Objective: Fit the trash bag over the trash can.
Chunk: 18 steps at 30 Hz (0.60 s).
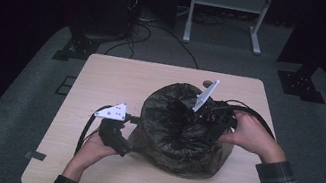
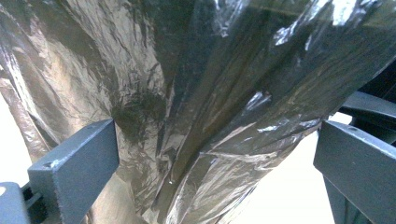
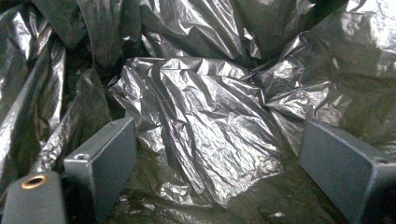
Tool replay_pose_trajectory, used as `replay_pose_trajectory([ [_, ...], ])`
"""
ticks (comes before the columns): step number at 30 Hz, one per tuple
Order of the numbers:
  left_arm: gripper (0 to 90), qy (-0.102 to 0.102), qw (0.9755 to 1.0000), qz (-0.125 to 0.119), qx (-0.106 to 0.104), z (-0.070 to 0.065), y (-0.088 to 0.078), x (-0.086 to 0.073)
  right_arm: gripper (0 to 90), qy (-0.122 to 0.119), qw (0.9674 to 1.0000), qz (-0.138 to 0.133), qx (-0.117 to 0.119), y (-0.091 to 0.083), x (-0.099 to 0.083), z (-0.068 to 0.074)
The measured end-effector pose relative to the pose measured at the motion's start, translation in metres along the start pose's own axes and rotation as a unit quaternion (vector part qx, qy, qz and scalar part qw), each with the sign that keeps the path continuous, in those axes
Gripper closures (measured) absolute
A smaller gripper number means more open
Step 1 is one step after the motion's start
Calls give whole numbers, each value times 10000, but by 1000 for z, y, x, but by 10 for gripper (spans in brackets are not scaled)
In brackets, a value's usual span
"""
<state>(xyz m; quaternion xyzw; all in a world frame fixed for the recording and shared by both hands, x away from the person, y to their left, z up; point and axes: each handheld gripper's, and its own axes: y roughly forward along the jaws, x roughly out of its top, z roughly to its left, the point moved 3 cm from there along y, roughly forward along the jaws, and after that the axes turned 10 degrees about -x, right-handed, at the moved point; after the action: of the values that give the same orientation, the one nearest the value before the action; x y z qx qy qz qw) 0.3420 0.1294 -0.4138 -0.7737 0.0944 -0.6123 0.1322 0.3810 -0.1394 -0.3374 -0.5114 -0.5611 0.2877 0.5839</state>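
Your left claw [image 1: 130, 125] stood with its jaws spread wide, a fold of the black plastic bag [image 1: 179, 130] hanging between them but not pinched; in the left gripper view the film ran down the gap with daylight at either side. It sat against the bag's lower left flank, apparently placed there to steady the bag or to take a fresh hold on its skirt.

Your right claw [image 1: 198, 112] was likewise open, jaws apart and nothing clamped. In the right gripper view it looked straight down into the bag's crumpled interior, so it had been put inside the mouth of the bag, near the right rim. Judged from that posture, you were pressing the liner down or spreading it out from within.

The bag itself stood bulged and upright, its rim rolled outward, seemingly over a container that the film hid. Whether a bin was underneath could not be confirmed. The bag sat near the middle of the wooden surface [image 1: 102, 81].
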Motion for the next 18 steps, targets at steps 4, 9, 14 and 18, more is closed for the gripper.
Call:
replay_pose_trajectory([
  [4, 0, 13, 10000, 3, -4, 0, 0, 1, 105, 62, 9998, -161, -92, -3, 2, 0],
  [9, 0, -1, 10000, -1, -14, 0, 1, 1, 105, 86, 9992, -305, -242, -10, 8, -6],
  [14, 0, 4, 10000, 1, -30, -1, 2, 1, 105, 87, 9985, -414, -343, -11, 22, -13],
  [18, 0, 26, 10000, -1, -34, -1, 1, 1, 104, 124, 9982, -438, -395, -8, 36, -20],
])
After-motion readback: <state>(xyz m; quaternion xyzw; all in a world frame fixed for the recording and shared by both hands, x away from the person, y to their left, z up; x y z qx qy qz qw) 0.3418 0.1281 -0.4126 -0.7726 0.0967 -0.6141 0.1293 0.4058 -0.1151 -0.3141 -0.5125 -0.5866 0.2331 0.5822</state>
